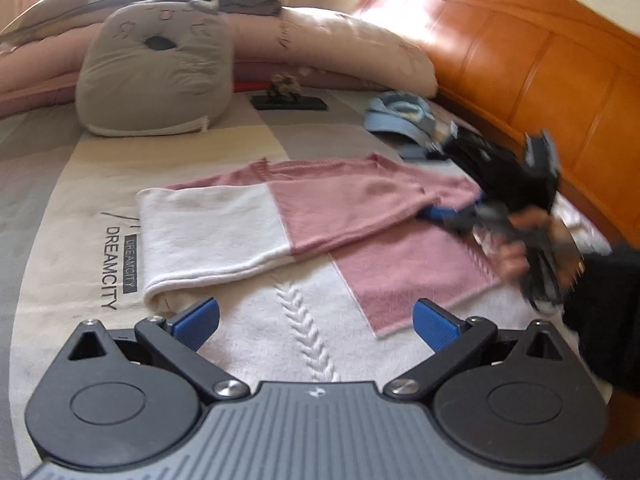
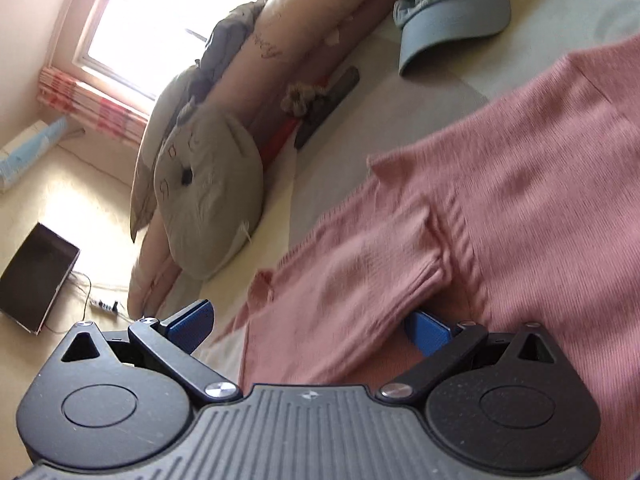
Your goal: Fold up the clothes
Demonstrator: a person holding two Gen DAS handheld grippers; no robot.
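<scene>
In the left wrist view, the left gripper is nearest, low over the white part of the sweater, with its two blue fingers spread wide apart and nothing between them. Just beyond them the pink and white sweater lies flat on the bed cover, and one sleeve is folded across its body. On the right side, the right gripper is held by the person's hand at the pink edge of the sweater; it is blurred there. In the right wrist view, the fingers of the right gripper are also spread apart, and the pink sleeve lies across the gap between them, covering part of the right finger; it is not clamped. Farther on the bed, a blue cap lies near the wooden headboard. A grey cushion with a drawn face stands behind the sweater, to the left. Long pink pillows lie at the far end, under the bright window.
</scene>
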